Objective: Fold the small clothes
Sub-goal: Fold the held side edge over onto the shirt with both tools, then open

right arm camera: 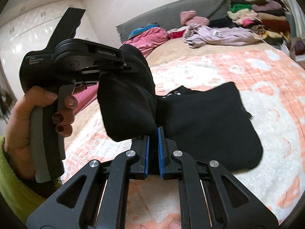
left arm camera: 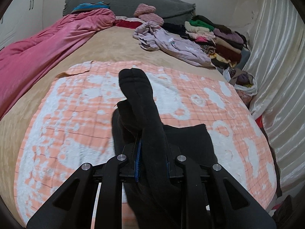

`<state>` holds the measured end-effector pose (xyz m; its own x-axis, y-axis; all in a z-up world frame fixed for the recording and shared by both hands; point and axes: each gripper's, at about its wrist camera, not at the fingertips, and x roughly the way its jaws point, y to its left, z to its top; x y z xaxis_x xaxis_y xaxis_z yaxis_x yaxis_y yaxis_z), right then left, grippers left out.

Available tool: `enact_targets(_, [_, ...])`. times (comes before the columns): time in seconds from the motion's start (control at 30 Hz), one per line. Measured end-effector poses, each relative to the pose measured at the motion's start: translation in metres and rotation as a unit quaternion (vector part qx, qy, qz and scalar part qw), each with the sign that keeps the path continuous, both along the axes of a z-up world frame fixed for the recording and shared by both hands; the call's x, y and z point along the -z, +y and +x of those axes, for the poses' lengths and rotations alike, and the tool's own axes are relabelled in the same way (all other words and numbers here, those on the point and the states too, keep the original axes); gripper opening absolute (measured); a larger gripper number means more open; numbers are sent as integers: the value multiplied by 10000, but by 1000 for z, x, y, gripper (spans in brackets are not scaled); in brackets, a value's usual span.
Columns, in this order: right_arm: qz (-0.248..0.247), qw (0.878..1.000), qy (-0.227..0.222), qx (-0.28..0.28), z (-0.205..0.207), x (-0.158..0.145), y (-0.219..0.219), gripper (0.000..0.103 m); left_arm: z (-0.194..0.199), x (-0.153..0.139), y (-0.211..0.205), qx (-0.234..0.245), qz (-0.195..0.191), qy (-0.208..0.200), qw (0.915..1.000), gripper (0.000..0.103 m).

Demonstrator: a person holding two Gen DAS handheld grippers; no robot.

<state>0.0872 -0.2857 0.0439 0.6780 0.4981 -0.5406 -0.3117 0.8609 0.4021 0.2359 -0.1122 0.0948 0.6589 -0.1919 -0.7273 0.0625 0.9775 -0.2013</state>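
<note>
A small black garment (left arm camera: 141,103) is held up above the peach-and-white blanket (left arm camera: 72,103) on the bed. My left gripper (left arm camera: 152,158) is shut on it, and the cloth drapes over and past its fingers. In the right wrist view my right gripper (right arm camera: 153,147) is shut on the same black garment (right arm camera: 205,122), which hangs to both sides of the blue pads (right arm camera: 146,152). The left gripper (right arm camera: 114,64) shows there at the left, held in a hand, clamped on the garment's upper part.
A pink quilt (left arm camera: 43,49) lies along the bed's left side. A crumpled lilac garment (left arm camera: 171,42) and a pile of folded clothes (left arm camera: 219,36) sit at the back right. A satin curtain (left arm camera: 276,57) hangs on the right. A grey headboard (left arm camera: 124,2) is behind.
</note>
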Motion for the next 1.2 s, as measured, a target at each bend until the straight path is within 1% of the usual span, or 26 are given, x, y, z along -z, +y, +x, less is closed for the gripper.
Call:
enact_targets(0.1, [-36, 9998, 152, 100, 3, 4, -11, 3, 9, 4, -22, 74, 67, 120, 9999, 17])
enact_targets(0.23, [170, 9987, 426, 242, 10, 13, -25, 3, 21, 12, -50, 153, 198, 262, 9993, 17])
enact_targets(0.53, [203, 9955, 717, 585, 7, 27, -48, 3, 46, 40, -104, 368, 492, 574, 9965, 17])
enact_targets(0.63, [324, 9929, 915, 680, 10, 37, -58, 3, 54, 51, -120, 466, 458, 703, 9954, 17])
enact_targets(0.7, [280, 9915, 1008, 767, 13, 41, -63, 3, 60, 60, -131, 484, 490, 790, 9945, 17])
enact_targets(0.73, [210, 9912, 1029, 801, 15, 42, -64, 3, 63, 65, -135, 515, 477, 813, 9942, 19])
enact_targets(0.77, [135, 9904, 1076, 853, 16, 45, -66, 3, 67, 71, -140, 617, 372, 866, 9936, 27])
enact_targets(0.8, [126, 9893, 1142, 903, 17, 48, -68, 3, 69, 76, -142, 687, 248, 898, 9933, 32])
enact_targets(0.83, [110, 9881, 1200, 953, 18, 50, -70, 3, 70, 79, -143, 746, 130, 927, 9928, 35])
enact_targets(0.9, [48, 9843, 1343, 1145, 21, 56, -78, 3, 72, 84, -145, 882, -57, 1003, 9910, 45])
enact_targets(0.97, [167, 9811, 1454, 1264, 23, 60, -87, 3, 69, 80, -141, 1000, -441, 920, 9897, 52])
enact_targets(1.03, [278, 9787, 1495, 1377, 22, 61, -95, 4, 62, 69, -128, 1004, -755, 765, 9891, 52])
enact_targets(1.07, [334, 9780, 1481, 1433, 22, 60, -99, 5, 59, 63, -121, 1000, -866, 677, 9889, 52])
enact_targets(1.1, [369, 9769, 1440, 1537, 20, 58, -103, 6, 53, 54, -110, 986, -926, 533, 9894, 52])
enact_targets(1.13, [396, 9763, 1407, 1597, 19, 57, -106, 6, 47, 47, -98, 939, -888, 386, 9909, 52])
enact_targets(1.17, [433, 9758, 1373, 1643, 18, 55, -108, 6, 44, 43, -91, 880, -796, 302, 9925, 52])
enact_targets(1.2, [467, 9761, 1319, 1664, 17, 52, -111, 6, 37, 39, -75, 764, -599, 210, 9951, 51])
